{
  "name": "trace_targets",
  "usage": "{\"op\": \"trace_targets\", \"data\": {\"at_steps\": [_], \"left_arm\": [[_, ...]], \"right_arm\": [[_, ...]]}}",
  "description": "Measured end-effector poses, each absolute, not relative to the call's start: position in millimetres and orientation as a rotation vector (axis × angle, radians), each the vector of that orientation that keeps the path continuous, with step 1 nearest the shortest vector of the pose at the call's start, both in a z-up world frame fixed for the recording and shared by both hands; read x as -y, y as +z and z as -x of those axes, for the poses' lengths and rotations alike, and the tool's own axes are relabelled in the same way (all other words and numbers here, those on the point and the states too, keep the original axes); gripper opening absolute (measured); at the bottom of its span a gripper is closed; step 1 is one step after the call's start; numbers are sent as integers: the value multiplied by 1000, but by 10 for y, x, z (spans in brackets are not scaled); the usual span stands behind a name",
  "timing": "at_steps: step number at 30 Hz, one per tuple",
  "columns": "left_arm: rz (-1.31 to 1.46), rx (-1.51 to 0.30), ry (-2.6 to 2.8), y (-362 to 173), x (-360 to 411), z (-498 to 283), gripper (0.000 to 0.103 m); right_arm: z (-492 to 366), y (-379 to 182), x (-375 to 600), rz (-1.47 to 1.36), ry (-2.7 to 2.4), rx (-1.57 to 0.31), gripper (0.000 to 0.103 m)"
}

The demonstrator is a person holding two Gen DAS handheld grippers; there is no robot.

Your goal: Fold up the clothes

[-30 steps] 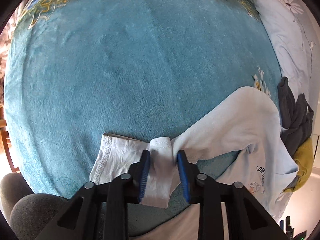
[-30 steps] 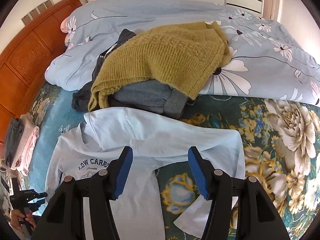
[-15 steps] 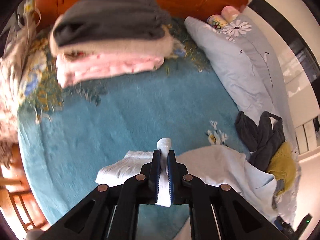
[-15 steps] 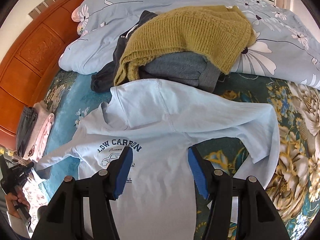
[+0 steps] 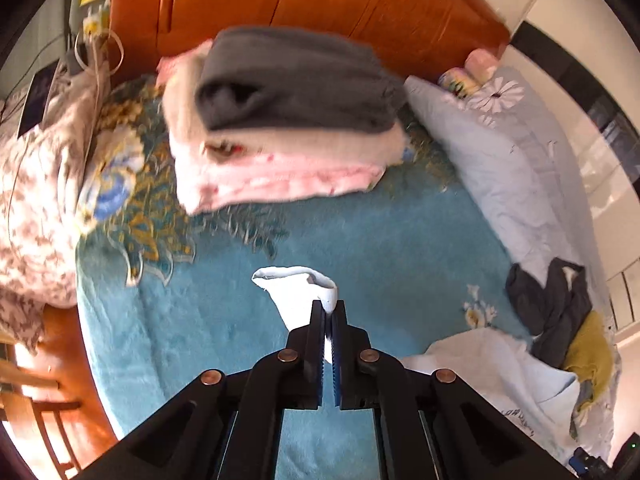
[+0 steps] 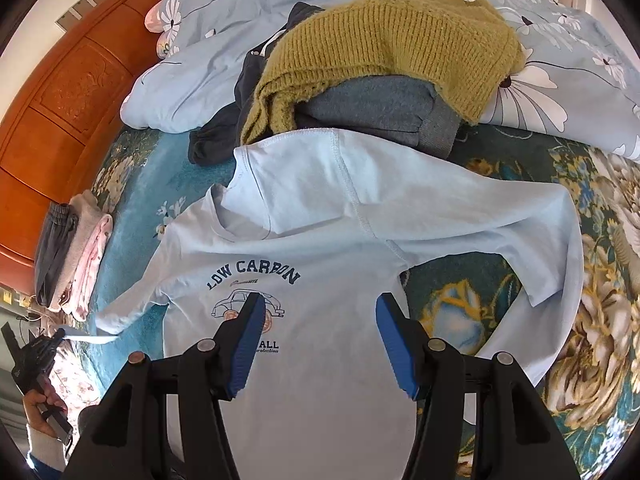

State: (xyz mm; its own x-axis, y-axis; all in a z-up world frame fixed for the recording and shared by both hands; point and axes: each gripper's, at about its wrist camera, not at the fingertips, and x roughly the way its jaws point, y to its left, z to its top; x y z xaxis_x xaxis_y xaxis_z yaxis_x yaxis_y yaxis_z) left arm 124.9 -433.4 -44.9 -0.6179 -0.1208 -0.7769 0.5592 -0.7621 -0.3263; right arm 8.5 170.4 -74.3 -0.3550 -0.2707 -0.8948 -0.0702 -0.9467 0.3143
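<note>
A light blue long-sleeve shirt (image 6: 312,248) with "LOW CARBON" print lies face up on the bed, its hood or upper part folded over and one sleeve stretched to the right. My left gripper (image 5: 329,309) is shut on the cuff of the shirt's other sleeve (image 5: 298,292), lifted above the teal blanket. In the right wrist view that same left gripper (image 6: 36,350) shows at the far left, a hand around it, pulling the sleeve (image 6: 120,316) out. My right gripper (image 6: 320,312) hovers open over the shirt's chest, holding nothing.
A stack of folded clothes (image 5: 288,120) (grey, white, pink) sits near the orange headboard (image 5: 320,4). A heap of unfolded clothes, mustard sweater (image 6: 384,44) on top, lies beyond the shirt against the floral duvet (image 6: 560,72). A floral pillow (image 5: 36,200) lies left.
My left gripper closed on the sleeve cuff and lifted it up, tilting toward the headboard. My right gripper drew back, so more of the shirt's front shows.
</note>
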Motion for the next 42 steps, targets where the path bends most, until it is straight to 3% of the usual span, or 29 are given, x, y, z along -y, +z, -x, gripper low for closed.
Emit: {"op": "trace_targets", "data": {"at_steps": [3, 9, 15, 25, 31, 34, 36, 37, 42], "left_arm": [[-1024, -782, -2383, -389, 4500, -1318, 3], [-1320, -971, -2064, -1340, 4909, -1490, 3], [-1311, -1048, -1987, -1390, 5201, -1526, 8], [-1277, -1281, -1893, -1468, 5241, -1269, 49], [-1300, -1364, -1814, -1732, 5198, -1008, 50], [-1333, -1350, -1770, -1855, 5185, -900, 47], [-1373, -1269, -1738, -1884, 5158, -838, 12], [-1398, -1225, -1726, -1886, 5138, -808, 2], [-1238, -1262, -2023, -1372, 5071, -644, 2]], "right_arm": [[-85, -748, -1673, -1707, -2443, 465, 59], [-90, -767, -1541, -1702, -2418, 460, 59], [-89, -774, -1479, -1706, -2403, 451, 59], [-90, -766, -1352, -1716, -2383, 414, 59], [-138, -690, -1304, -1720, -2371, 344, 59], [-218, -679, -1304, -1745, -2362, 260, 59], [-270, -680, -1344, -1765, -2374, 222, 59], [-279, -687, -1375, -1778, -2376, 230, 59], [-291, -700, -1511, -1820, -2404, 297, 59]]}}
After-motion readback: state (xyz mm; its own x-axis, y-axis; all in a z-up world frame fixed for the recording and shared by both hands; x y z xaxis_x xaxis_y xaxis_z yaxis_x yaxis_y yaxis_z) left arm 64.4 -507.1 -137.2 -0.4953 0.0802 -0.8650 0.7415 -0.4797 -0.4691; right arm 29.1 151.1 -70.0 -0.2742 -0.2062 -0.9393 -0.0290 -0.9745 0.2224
